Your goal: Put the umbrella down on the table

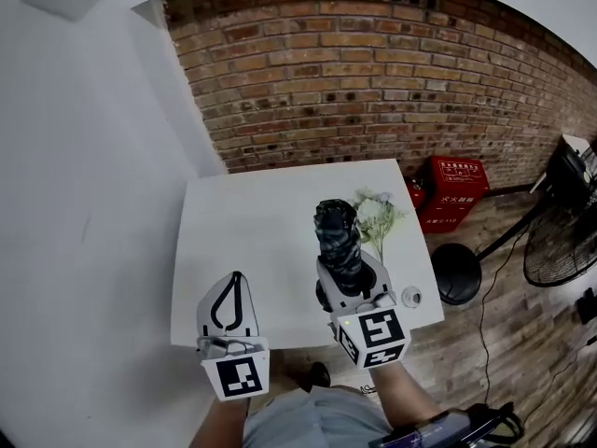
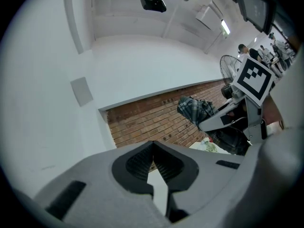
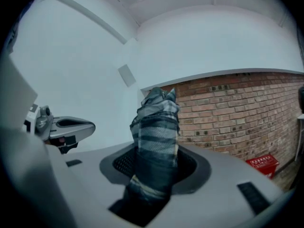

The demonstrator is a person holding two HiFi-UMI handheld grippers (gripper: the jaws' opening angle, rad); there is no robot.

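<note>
A folded umbrella (image 1: 337, 236) in dark plaid cloth sticks out forward from my right gripper (image 1: 351, 276), which is shut on its lower part. It hangs over the near right part of the white table (image 1: 252, 222). In the right gripper view the umbrella (image 3: 156, 132) fills the gap between the jaws and hides their tips. My left gripper (image 1: 231, 299) is level beside it to the left, over the table's near edge. It is shut, with its fingertips (image 2: 153, 145) meeting and nothing between them. From the left gripper view the umbrella (image 2: 195, 109) shows at the right.
A bunch of pale flowers (image 1: 378, 215) lies on the table's right side, just beyond the umbrella. A brick wall (image 1: 373, 73) stands behind the table. Red boxes (image 1: 453, 190), a black round base (image 1: 456, 273) and a standing fan (image 1: 560, 243) are on the wooden floor at the right.
</note>
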